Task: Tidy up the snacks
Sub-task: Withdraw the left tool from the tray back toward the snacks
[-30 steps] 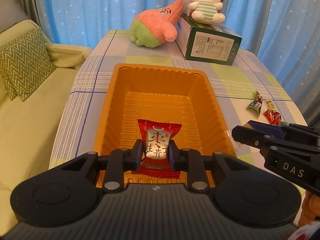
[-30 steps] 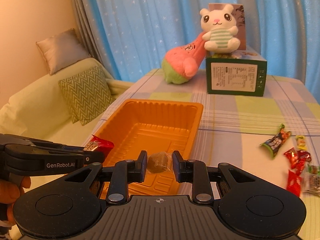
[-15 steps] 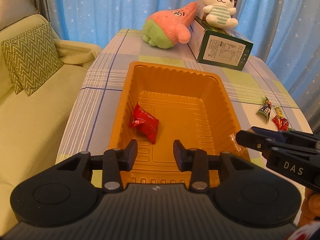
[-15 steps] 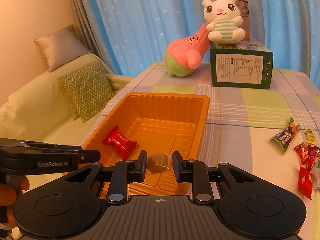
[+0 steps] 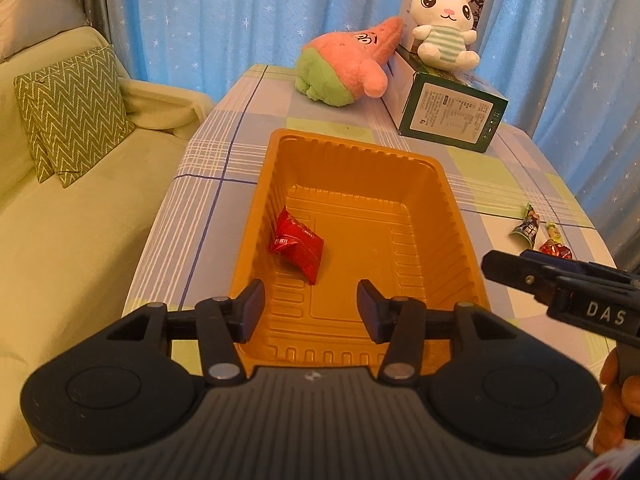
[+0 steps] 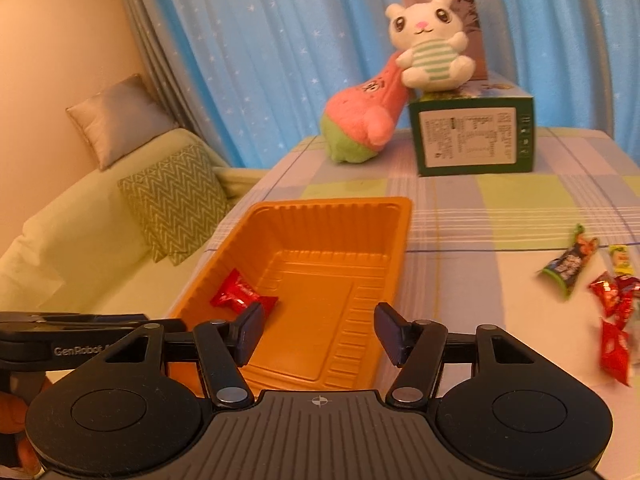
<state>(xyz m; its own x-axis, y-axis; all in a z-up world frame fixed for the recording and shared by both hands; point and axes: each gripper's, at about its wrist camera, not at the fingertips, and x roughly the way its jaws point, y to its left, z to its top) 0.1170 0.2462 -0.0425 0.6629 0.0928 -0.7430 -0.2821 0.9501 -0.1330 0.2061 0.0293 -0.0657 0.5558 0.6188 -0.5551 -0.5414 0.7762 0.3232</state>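
Note:
An orange plastic tray (image 5: 456, 216) lies on the checked tablecloth; it also shows in the right wrist view (image 6: 400, 240). A red snack packet (image 5: 298, 246) lies inside it by the left wall, also seen in the right wrist view (image 6: 240, 294). My left gripper (image 5: 310, 314) is open and empty above the tray's near end. My right gripper (image 6: 318, 336) is open and empty over the tray's near right part. The brown snack it held is not visible. Several loose snacks (image 6: 592, 280) lie on the table to the right.
A green box (image 5: 448, 114) with a white bunny plush (image 5: 442, 28) on it stands at the back, a pink-and-green plush (image 5: 344, 68) beside it. A sofa with a zigzag cushion (image 5: 72, 112) is left of the table. The right gripper's arm (image 5: 560, 292) shows at right.
My left gripper opened and dropped the red packet into the tray, then drew back. My right gripper opened and the brown snack left its jaws.

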